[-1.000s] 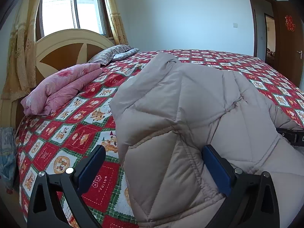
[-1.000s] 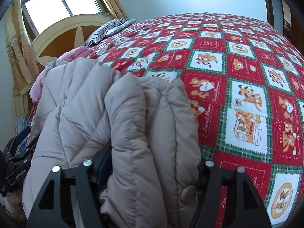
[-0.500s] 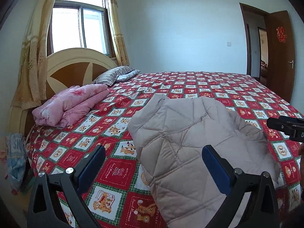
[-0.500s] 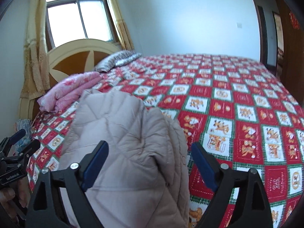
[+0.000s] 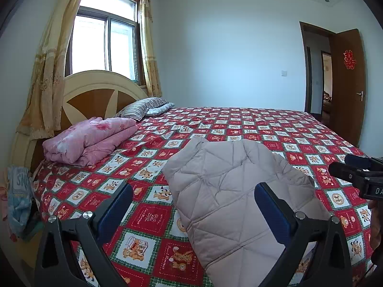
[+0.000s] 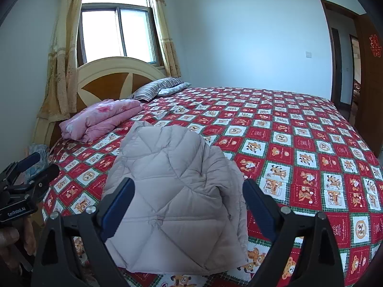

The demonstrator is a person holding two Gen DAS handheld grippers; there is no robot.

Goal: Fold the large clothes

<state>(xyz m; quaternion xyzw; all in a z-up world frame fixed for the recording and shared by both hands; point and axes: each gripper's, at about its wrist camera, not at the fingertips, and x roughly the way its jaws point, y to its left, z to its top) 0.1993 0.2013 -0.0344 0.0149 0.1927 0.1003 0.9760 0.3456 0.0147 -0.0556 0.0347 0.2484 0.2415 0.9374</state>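
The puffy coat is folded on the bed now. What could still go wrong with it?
1. The puffy beige coat looks springy, and neither the left gripper nor the right gripper holds it, so the fold may slowly puff open.
2. Its near end lies close to the edge of the bed, so it might slide off.
3. On its right side, uneven layers stick out, so the bundle may look lopsided.

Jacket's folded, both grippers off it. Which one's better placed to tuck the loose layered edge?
Right, likely. The jacket lies centred between the right gripper's open fingers, its layered edge nearest them; the left gripper is off the opposite, smooth side.
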